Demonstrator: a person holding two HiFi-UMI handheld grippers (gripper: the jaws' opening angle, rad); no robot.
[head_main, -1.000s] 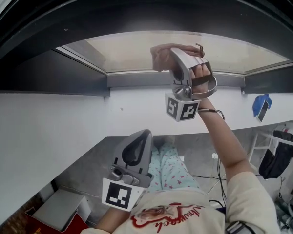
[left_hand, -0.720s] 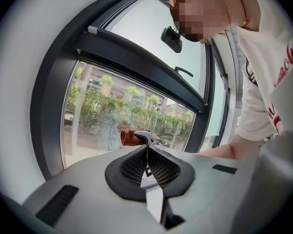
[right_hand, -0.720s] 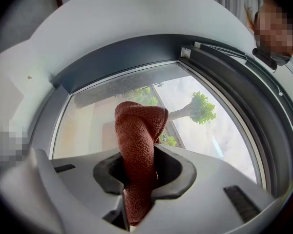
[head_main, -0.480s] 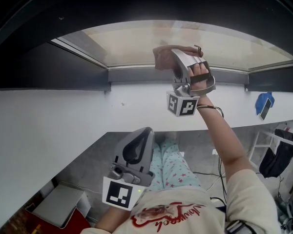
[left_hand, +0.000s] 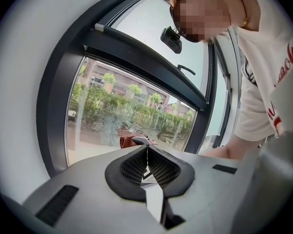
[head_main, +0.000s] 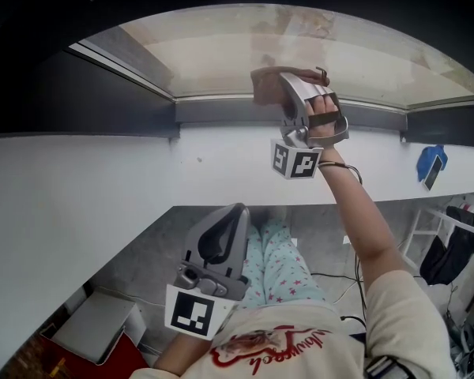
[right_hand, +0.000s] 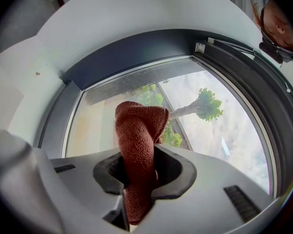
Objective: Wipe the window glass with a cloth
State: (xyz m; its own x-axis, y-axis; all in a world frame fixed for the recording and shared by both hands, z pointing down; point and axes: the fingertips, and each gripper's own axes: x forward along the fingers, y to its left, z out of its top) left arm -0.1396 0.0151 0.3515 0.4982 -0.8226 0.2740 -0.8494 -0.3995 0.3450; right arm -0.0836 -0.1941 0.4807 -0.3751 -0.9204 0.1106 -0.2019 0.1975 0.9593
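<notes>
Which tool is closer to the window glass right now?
Right. The right tool, shut on the cloth, is raised to the lower edge of the window glass. The left tool, shut and empty, hangs low by the person's torso, far below it.

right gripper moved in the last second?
No, not noticeably. The right gripper still holds the cloth just above the bottom rail, same offset from its left end; the head camera tilted instead.
</notes>
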